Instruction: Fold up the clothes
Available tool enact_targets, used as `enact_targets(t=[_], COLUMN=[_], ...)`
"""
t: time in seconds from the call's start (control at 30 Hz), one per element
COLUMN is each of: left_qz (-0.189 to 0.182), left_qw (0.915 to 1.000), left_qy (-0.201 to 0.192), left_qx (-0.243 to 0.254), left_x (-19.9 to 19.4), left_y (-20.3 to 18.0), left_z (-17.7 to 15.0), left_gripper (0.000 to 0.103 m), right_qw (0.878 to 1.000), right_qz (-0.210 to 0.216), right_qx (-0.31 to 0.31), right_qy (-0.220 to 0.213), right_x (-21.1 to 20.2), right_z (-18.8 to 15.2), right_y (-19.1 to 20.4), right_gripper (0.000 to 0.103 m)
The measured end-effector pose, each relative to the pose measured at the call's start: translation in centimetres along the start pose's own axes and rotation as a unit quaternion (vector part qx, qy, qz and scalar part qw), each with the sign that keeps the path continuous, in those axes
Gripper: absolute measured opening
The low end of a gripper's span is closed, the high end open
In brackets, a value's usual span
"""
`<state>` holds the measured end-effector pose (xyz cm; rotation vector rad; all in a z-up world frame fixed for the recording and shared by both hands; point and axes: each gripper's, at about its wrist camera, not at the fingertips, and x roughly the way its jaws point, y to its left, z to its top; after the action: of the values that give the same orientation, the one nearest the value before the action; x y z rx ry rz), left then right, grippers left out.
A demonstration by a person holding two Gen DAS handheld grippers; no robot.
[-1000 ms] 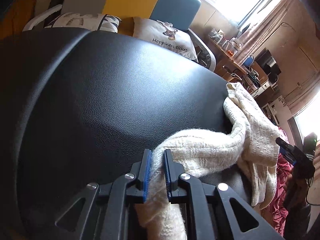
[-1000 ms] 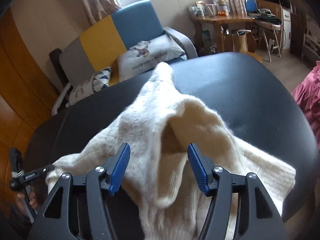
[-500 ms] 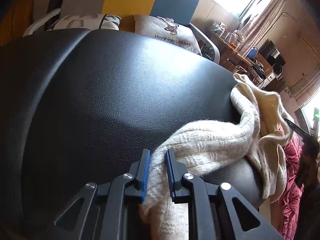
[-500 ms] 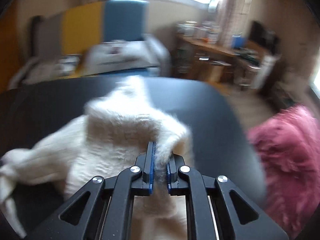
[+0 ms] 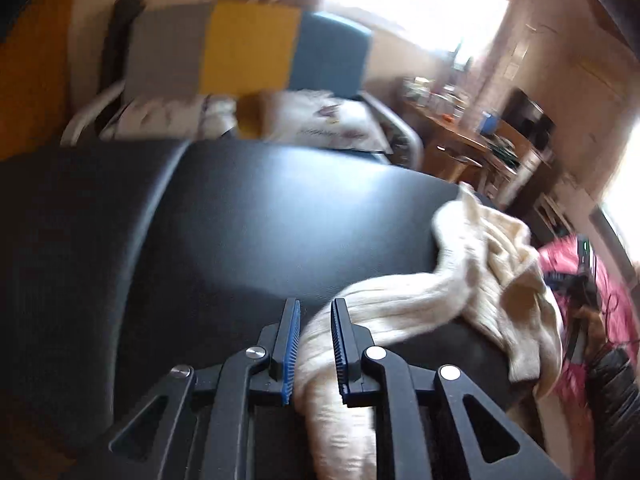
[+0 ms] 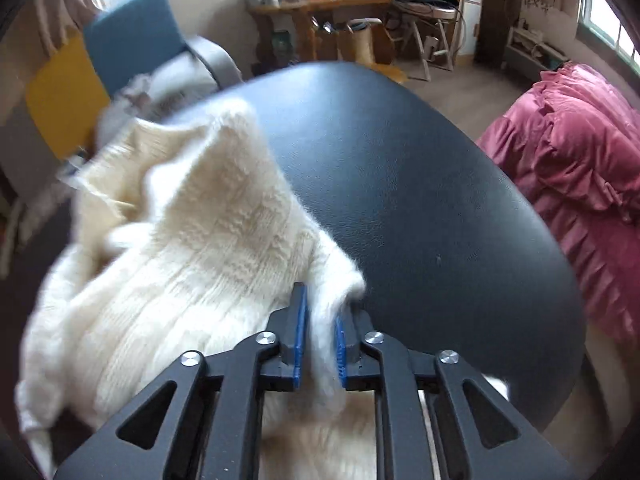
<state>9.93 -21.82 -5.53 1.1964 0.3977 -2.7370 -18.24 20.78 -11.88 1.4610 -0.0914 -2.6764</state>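
Observation:
A cream knitted sweater (image 5: 400,300) lies bunched on a black leather surface (image 5: 260,220), and one end trails off the right edge. My left gripper (image 5: 315,344) is shut on a twisted strand of it, which runs between the blue pads (image 5: 291,340) and down under the camera. In the right wrist view the sweater (image 6: 192,240) is heaped on the left half of the same black surface (image 6: 420,200). My right gripper (image 6: 320,340) is shut on a fluffy edge of the knit. Both views are smeared by motion.
A sofa (image 5: 248,52) with grey, yellow and blue back panels and printed cushions (image 5: 320,124) stands behind the black surface. A cluttered wooden table (image 6: 328,4) is further back. Crimson ruffled bedding (image 6: 580,180) lies to the right, beyond the surface's curved edge.
My right gripper, open a second ago, has shut on the sweater's edge and swung, so the knit now sits left in its view. The left gripper keeps its hold and has tilted upward.

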Motion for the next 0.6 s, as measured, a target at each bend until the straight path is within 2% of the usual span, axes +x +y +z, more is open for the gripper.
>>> enact_targets(t=[0.07, 0.17, 0.2, 0.27, 0.37, 0.47, 0.53, 0.6], left_qz=[-0.004, -0.01, -0.012, -0.016, -0.022, -0.011, 0.015, 0.029], left_qw=[0.998, 0.9876, 0.9821, 0.9682, 0.9414, 0.9327, 0.9235, 0.9138], left_qy=[0.0, -0.001, -0.001, -0.002, -0.002, 0.015, 0.009, 0.0], left_qx=[0.063, 0.157, 0.188, 0.25, 0.337, 0.36, 0.383, 0.405], left_x=[0.7, 1.8, 2.1, 2.8, 3.9, 5.8, 6.1, 6.2], left_y=[-2.5, -6.2, -7.4, -9.9, -13.5, -13.6, -13.4, -13.0], left_z=[-0.3, -0.7, -0.9, -1.2, -1.6, -1.9, -2.0, -2.3], left_gripper=[0.016, 0.016, 0.021, 0.021, 0.021, 0.022, 0.022, 0.022], right_qw=[1.0, 0.998, 0.997, 0.996, 0.994, 0.994, 0.994, 0.99], right_qz=[0.019, 0.047, 0.055, 0.07, 0.084, 0.089, 0.096, 0.136], right_qx=[0.001, -0.002, -0.007, -0.016, -0.024, -0.028, -0.03, -0.016], right_qy=[-0.015, -0.038, -0.045, -0.053, -0.059, -0.053, -0.043, -0.034], right_x=[-2.3, -5.8, -7.0, -8.6, -9.9, -9.7, -9.2, -8.8], right_z=[-0.8, -2.1, -2.7, -4.0, -6.4, -8.7, -9.5, -10.2], right_y=[-0.2, -0.3, -0.1, 0.5, 1.5, 2.6, 3.1, 3.9], right_gripper=[0.035, 0.044, 0.046, 0.05, 0.053, 0.053, 0.053, 0.053])
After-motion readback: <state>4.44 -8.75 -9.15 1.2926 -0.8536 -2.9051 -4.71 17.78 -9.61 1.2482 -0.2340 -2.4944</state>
